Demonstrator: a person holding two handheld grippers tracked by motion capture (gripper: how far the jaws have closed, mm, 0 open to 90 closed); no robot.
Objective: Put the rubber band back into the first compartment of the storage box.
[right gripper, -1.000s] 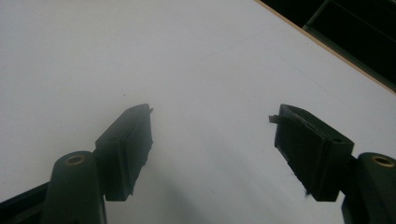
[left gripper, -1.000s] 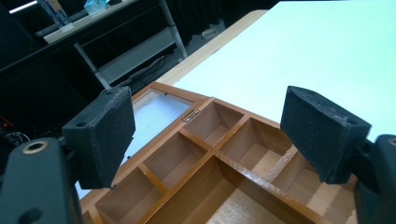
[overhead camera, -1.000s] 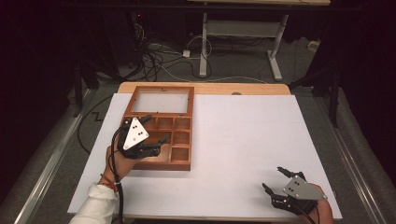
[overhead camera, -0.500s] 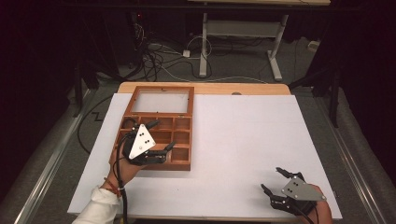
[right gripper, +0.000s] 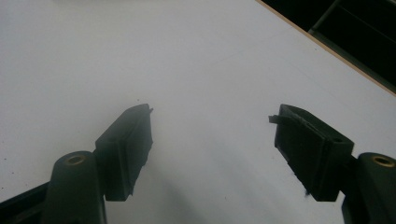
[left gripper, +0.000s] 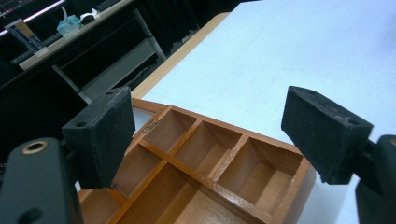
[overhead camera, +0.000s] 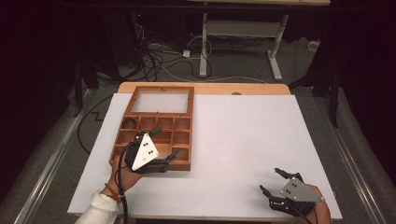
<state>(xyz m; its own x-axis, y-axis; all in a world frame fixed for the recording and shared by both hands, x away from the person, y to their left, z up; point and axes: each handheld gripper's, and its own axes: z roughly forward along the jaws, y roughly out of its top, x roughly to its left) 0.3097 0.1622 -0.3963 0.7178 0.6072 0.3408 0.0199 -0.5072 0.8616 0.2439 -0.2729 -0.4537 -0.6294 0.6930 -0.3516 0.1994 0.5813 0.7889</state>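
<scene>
A brown wooden box (overhead camera: pixel 182 164) with several small compartments lies at the left of the white table (overhead camera: pixel 252 135). Its glass-paned lid (overhead camera: pixel 161 101) lies open flat on the far side. My left gripper (overhead camera: pixel 165 143) hovers open over the box's near compartments with nothing between its jaws. In the left gripper view the wide-apart jaws of the left gripper (left gripper: pixel 210 123) frame the empty compartments of the box (left gripper: pixel 210 163). My right gripper (overhead camera: pixel 272 180) rests open near the table's front right edge. In the right gripper view the right gripper (right gripper: pixel 212 140) points at the bare white table (right gripper: pixel 187 56).
The table's wooden far edge (overhead camera: pixel 205 87) borders a dark floor with cables (overhead camera: pixel 154 56) and a desk frame (overhead camera: pixel 238 32). A small dark thing lies in the box's far-left compartment (overhead camera: pixel 129 122). White surface stretches between box and right gripper.
My left gripper has drifted toward the person and slightly right, from the box's middle to over its near compartments. The right gripper has barely moved.
</scene>
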